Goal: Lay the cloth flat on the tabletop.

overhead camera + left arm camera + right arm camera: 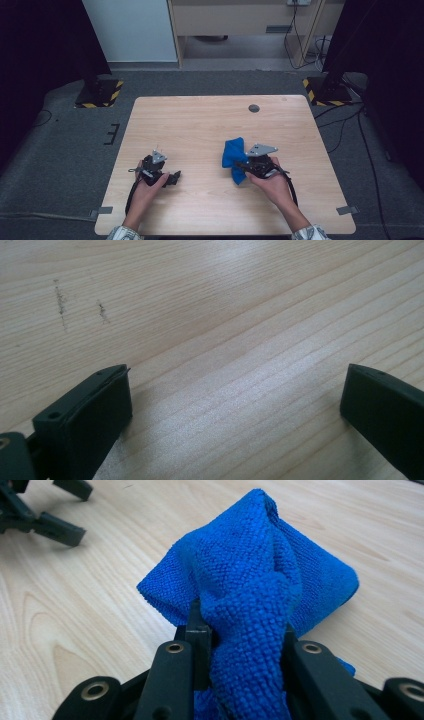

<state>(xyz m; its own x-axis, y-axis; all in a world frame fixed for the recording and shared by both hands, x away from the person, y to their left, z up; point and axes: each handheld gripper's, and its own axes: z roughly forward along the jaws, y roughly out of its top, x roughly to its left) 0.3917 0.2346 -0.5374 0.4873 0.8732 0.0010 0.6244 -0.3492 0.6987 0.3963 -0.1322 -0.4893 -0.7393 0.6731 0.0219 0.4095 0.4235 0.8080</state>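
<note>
Tool on the right: pinching a blue cloth tight between its two black jaws, near the bottom middle of the right gripper view. Squeezed there into a thick bunch, probably so as not to slip out while being carried. Poking up out of the jaws into a soft point, with loose corners hanging out to the left and right.

Cloth: bright blue, fuzzy, covered in tiny bumps like a towel. Crumpled and folded over, not flat. Seen from the high view a little right of the middle, low over the bench, sticking out to the left of the right tool and the right hand.

Tool on the left: spread wide, nothing between the jaws, just pale wood with fine lines under it. Sitting low and left in the high view, held by the left hand, probably waiting to grab a corner of the cloth.

Farther out: grey floor all around the bench.
</note>
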